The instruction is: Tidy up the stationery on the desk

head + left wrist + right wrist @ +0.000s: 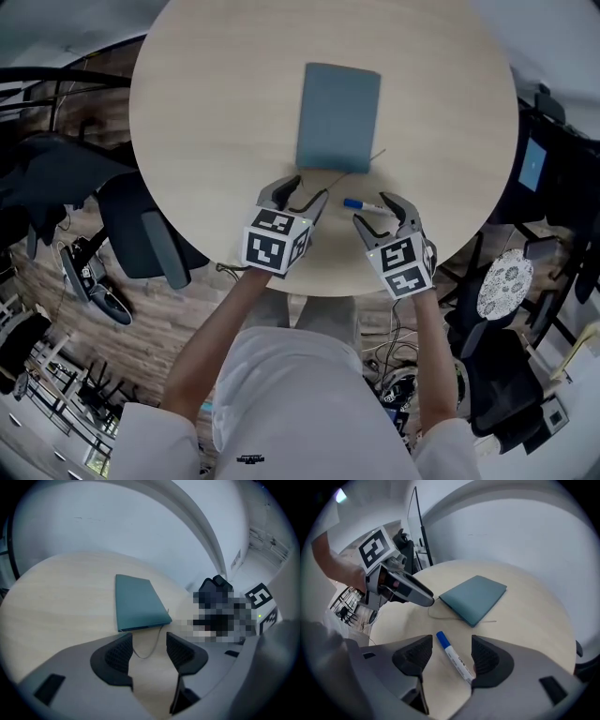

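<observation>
A closed teal notebook [338, 116] lies in the middle of the round wooden table [216, 103], with a thin ribbon trailing from its near edge. A white marker with a blue cap [363, 204] rests near the table's front edge. My right gripper [384, 208] is open around it; in the right gripper view the marker [454, 657] lies on the table between the two jaws. My left gripper [300, 194] is open just in front of the notebook [139, 602], with only the ribbon and bare table between its jaws [149, 651].
Dark office chairs [141, 234] stand on the left of the table and more chairs and a screen [532, 164] on the right. The table's front edge runs just under both grippers. Cables lie on the floor below.
</observation>
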